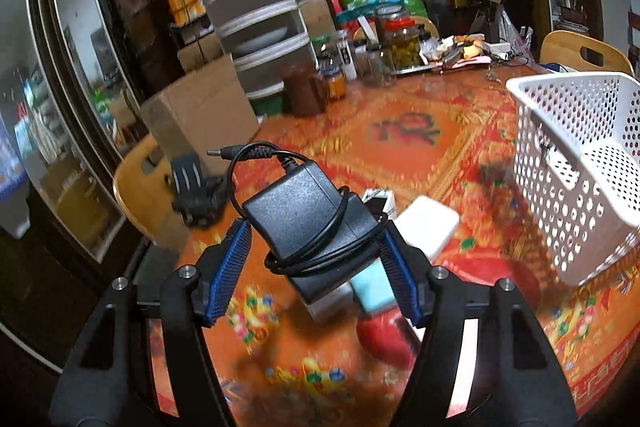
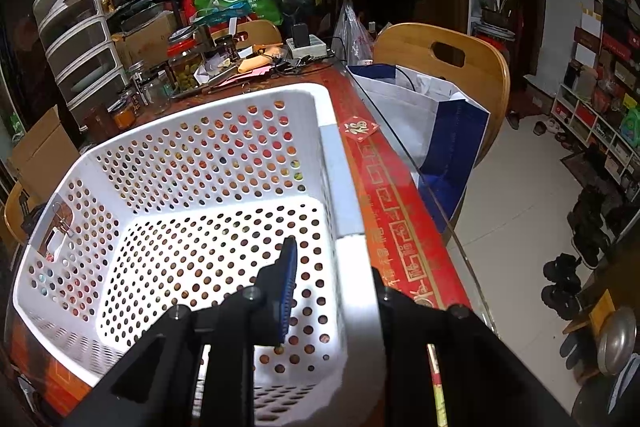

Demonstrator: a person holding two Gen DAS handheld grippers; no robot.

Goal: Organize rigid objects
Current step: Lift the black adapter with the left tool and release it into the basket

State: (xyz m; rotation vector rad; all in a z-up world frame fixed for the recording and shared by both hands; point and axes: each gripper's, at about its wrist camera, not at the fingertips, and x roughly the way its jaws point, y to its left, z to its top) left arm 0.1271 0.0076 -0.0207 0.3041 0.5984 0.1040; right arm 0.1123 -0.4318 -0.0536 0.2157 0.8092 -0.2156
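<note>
1. Spreading across both views, a worktop (image 1: 420, 131) under a busy red and orange cloth carries the job; its far side is crowded with jars (image 1: 400, 39) and a drawer tower (image 1: 256, 27), while the middle is bare.
2. A white perforated basket (image 2: 208, 163) stands near the worktop's right edge, by a chair (image 2: 440, 59). It looks empty, so sorting seems barely begun.
3. The right claw (image 2: 332, 291) is clamped on the basket's near wall, one pad inside, likely steadying it.
4. The left claw (image 1: 316, 259) grips a black adapter (image 1: 308, 211), its cable wrapped round it, raised above the worktop and well left of the basket.
5. Below it, a white box (image 1: 428, 227), a pale blue box (image 1: 372, 291), a red item (image 1: 384, 335) and a black clip (image 1: 192, 187) remain unsorted.
6. Open room lies between adapter and basket; the basket's tall rim must be cleared.
</note>
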